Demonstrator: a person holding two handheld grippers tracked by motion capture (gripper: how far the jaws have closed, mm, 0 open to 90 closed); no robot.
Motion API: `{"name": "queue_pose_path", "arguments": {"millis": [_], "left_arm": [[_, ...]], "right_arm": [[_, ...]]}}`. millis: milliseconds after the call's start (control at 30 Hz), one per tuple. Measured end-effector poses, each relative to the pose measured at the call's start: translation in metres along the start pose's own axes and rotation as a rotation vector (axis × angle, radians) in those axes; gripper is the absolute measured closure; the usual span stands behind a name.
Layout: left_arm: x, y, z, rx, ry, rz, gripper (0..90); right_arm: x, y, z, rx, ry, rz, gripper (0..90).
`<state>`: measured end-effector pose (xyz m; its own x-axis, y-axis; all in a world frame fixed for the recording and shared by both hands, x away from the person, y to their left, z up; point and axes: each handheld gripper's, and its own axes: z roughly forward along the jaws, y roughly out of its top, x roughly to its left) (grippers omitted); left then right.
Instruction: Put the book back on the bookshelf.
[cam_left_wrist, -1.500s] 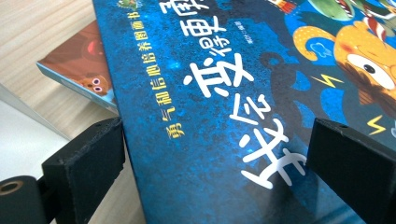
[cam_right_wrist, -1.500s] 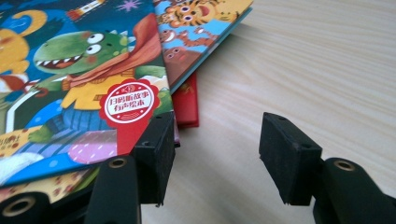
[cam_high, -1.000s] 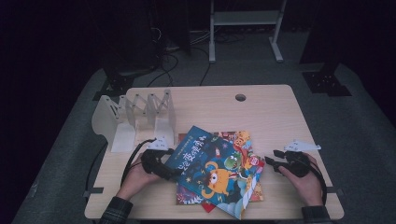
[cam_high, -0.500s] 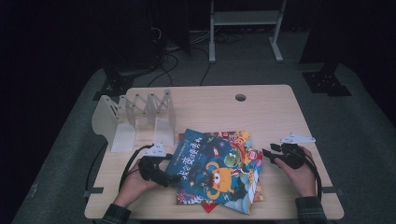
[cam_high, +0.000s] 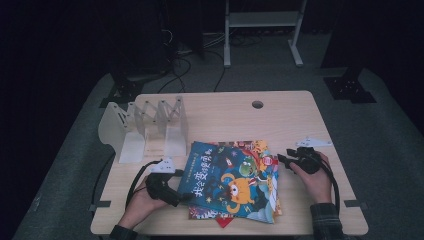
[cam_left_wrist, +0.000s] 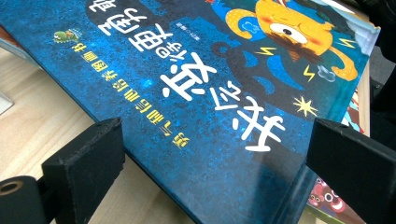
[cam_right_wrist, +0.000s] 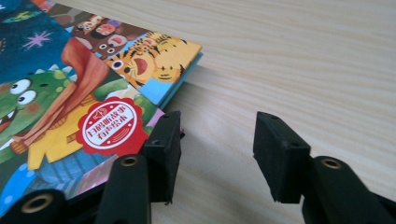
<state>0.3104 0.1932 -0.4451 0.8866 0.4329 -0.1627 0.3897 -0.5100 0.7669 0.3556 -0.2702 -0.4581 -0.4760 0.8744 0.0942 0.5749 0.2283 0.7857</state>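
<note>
Dark room around a pale wood counter (cam_high: 225, 117), lit from above. White folding rack (cam_high: 145, 127) sits in the upper left of the counter, a small round hole (cam_high: 257, 104) near its far edge.

Stack of picture books lies lower centre of the high view. Blue book (cam_high: 227, 180) is on top, tilted; tiger-cover book (cam_right_wrist: 154, 65) sticks out beneath it toward the right.

My left claw (cam_high: 187, 197) is at the lower left of the stack, on the blue book's near corner. In the left gripper view the blue book (cam_left_wrist: 196, 93) runs between the two jaws, which stand wide apart; pads don't press on it. That corner looks raised off the counter, with a sliver of another cover (cam_left_wrist: 327, 198) under it at lower right.

My right claw (cam_high: 283, 161) is at the right edge of the stack. Jaws roughly half apart with nothing between them, just bare counter. In the right gripper view its left jaw sits right against the edge of the books; can't tell if it touches.
</note>
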Motion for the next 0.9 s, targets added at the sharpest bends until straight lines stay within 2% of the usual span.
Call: {"name": "queue_pose_path", "arguments": {"millis": [133, 267, 467, 633, 800, 900], "left_arm": [[0.000, 0.000, -0.001, -0.009, 0.022, -0.001, 2.4], [0.002, -0.001, -0.002, -0.013, 0.035, -0.007, 2.1], [0.005, -0.002, -0.005, -0.024, 0.054, -0.023, 1.7], [0.005, -0.003, -0.008, -0.036, 0.071, -0.017, 1.7], [0.006, -0.003, -0.010, -0.039, 0.074, -0.019, 1.6], [0.006, -0.004, -0.010, -0.041, 0.076, -0.023, 1.6]], "right_arm": [[0.002, -0.001, -0.003, -0.009, -0.010, 0.020, 49.5], [0.009, 0.001, -0.009, -0.037, 0.038, 0.024, 47.8], [0.019, 0.003, -0.005, -0.025, 0.074, 0.001, 44.2], [0.020, 0.001, 0.001, -0.007, 0.098, 0.011, 41.7], [0.022, 0.001, 0.003, -0.007, 0.128, 0.011, 43.3], [0.023, 0.001, 0.003, -0.008, 0.127, 0.010, 43.0]]}}
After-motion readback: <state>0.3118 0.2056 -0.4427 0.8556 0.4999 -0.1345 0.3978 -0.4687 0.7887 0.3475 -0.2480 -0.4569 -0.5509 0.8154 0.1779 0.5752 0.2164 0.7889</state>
